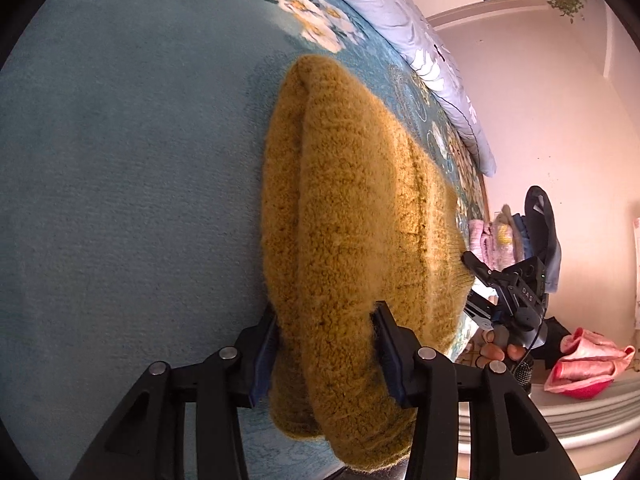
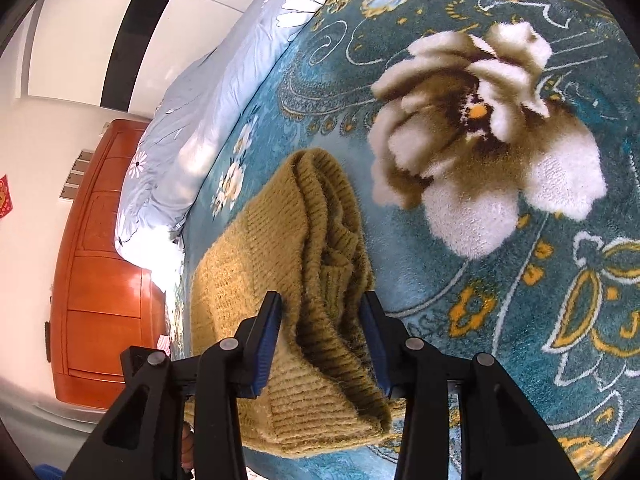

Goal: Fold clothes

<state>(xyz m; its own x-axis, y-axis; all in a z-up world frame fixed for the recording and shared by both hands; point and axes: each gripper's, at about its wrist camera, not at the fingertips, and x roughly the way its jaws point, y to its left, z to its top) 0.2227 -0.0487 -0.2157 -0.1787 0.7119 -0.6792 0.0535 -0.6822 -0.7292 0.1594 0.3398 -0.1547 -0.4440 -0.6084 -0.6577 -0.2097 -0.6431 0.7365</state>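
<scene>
A mustard-yellow knit sweater (image 1: 348, 216) lies folded into a thick bundle on a teal floral blanket (image 1: 120, 160). My left gripper (image 1: 326, 314) is shut on one end of the bundle, fabric bulging between its blue pads. My right gripper (image 2: 322, 304) is shut on the opposite ribbed end of the sweater (image 2: 280, 264), its layers bunched between the fingers. The right gripper also shows in the left wrist view (image 1: 476, 280), at the sweater's far edge, with a hand on its handle.
A pale blue flowered quilt (image 2: 208, 100) lies along the far side of the blanket (image 2: 520, 320). A stack of folded clothes (image 1: 496, 236) and a pink garment (image 1: 584, 364) sit beyond the bed edge. An orange wooden cabinet (image 2: 104, 260) stands by the wall.
</scene>
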